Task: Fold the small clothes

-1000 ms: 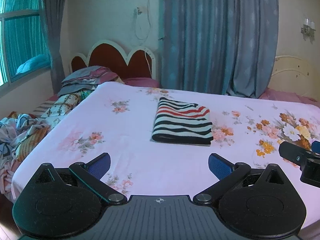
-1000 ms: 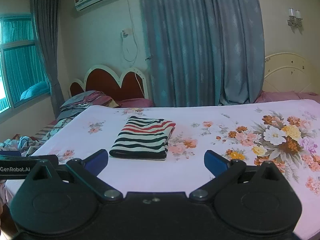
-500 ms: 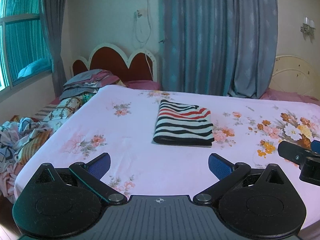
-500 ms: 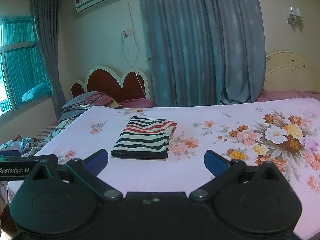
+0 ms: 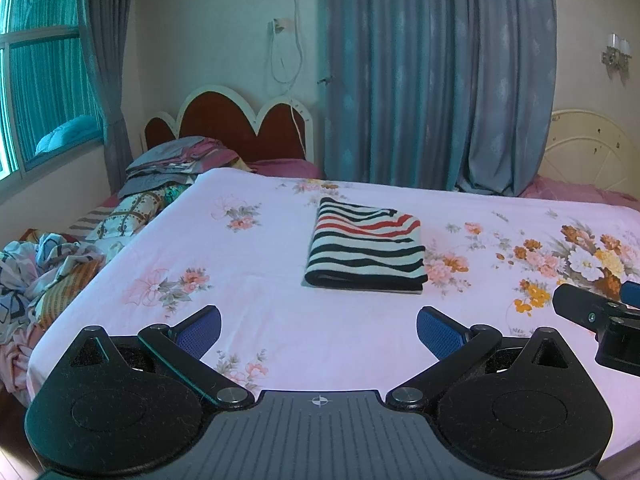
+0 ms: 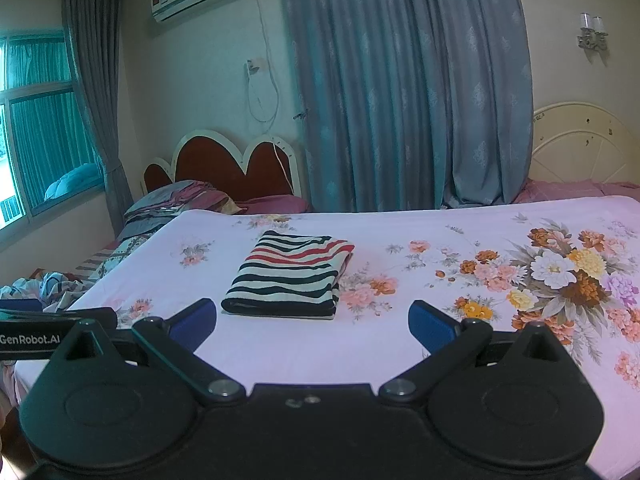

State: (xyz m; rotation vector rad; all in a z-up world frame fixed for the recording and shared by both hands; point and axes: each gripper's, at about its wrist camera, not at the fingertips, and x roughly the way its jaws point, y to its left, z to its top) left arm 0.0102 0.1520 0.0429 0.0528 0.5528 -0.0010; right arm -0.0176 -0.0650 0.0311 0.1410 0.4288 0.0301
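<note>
Jaws of left gripper (image 5: 319,326) and right gripper (image 6: 311,320) gape wide, touching nothing.

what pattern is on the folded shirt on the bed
Black, white and red stripes on the folded shirt, clearest in the left wrist view.

The striped garment (image 5: 365,245) is folded into a neat, flat rectangle of several layers, lying on the pink floral bed sheet (image 5: 260,320) around the middle of the bed. Its stripes are black and white across the near part and red, black and white toward the far end. The thick folded edge faces the near side, the layers stacked evenly. In the right wrist view the striped garment (image 6: 290,274) lies left of centre.
</note>
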